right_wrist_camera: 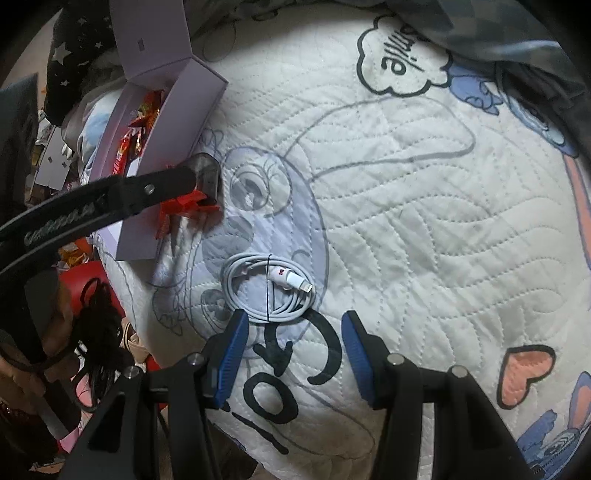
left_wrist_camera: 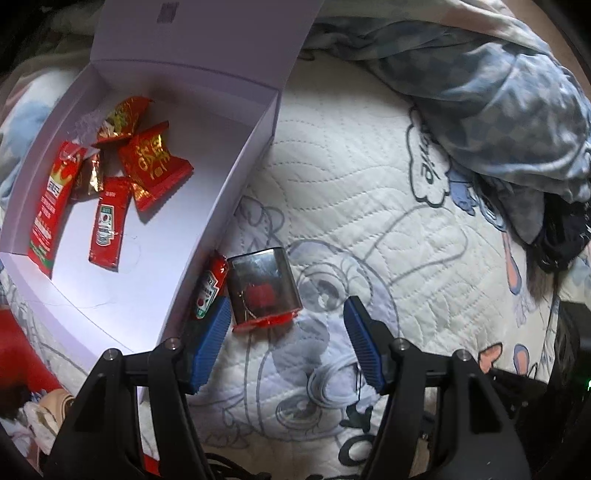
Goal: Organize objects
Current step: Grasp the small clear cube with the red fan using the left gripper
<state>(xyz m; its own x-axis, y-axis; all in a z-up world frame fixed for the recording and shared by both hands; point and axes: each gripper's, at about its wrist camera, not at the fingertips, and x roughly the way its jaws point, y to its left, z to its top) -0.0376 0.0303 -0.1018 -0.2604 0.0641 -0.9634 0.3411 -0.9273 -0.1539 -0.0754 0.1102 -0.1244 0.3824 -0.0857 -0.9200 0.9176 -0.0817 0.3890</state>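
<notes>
A pale lilac box (left_wrist_camera: 221, 192) lies open on the quilt with several red sauce and snack sachets (left_wrist_camera: 107, 221) inside. Outside its near wall lie a ketchup sachet (left_wrist_camera: 208, 288) and a shiny silver pouch with a red end (left_wrist_camera: 262, 284). My left gripper (left_wrist_camera: 287, 302) stands open just above the pouch, whose red end lies between the fingertips, close to the left pad. In the right wrist view a coiled white charging cable (right_wrist_camera: 266, 288) lies on the quilt. My right gripper (right_wrist_camera: 294, 317) hangs open just short of the cable, nothing between its pads.
The box lid (left_wrist_camera: 207, 33) stands up at the far side. A crumpled blue-grey blanket (left_wrist_camera: 498, 96) covers the quilt's far right. The left gripper's dark finger (right_wrist_camera: 162, 184) crosses the right wrist view over the pouch (right_wrist_camera: 207, 170). Red and dark clutter (right_wrist_camera: 92, 295) lies past the left edge.
</notes>
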